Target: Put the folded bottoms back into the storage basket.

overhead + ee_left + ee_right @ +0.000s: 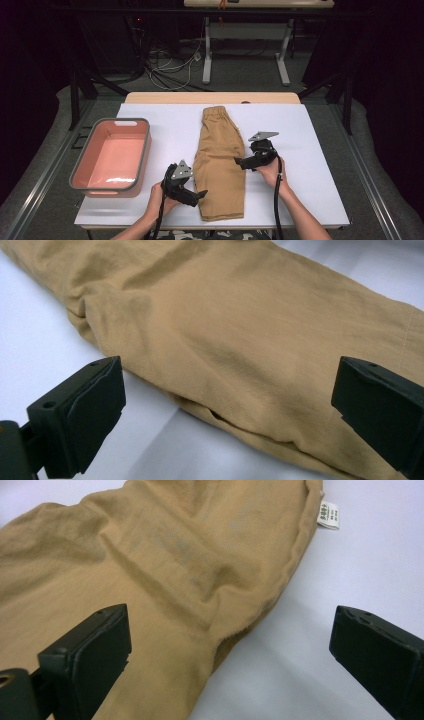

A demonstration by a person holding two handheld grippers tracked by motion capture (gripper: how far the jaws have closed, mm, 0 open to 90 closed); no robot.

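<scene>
A pair of tan shorts [220, 160] lies folded lengthwise down the middle of the white table top [310, 145], waistband at the far end. My left gripper [201, 194] stands open at the shorts' near left edge, pointing right. In the left gripper view its jaws stand wide apart over the cloth edge [220, 390], and the left gripper [225, 400] holds nothing. My right gripper [239, 162] stands open at the shorts' right edge, pointing left. The right gripper [230, 650] straddles the edge of the shorts [165, 570] without pinching it. A white label [328, 516] sticks out of the seam.
A pink tub with a grey rim [146, 150] stands on the table's left side, with nothing in it. Bare white surface lies right of the shorts. A second table's legs [207, 55] and loose cables are on the floor beyond the far edge.
</scene>
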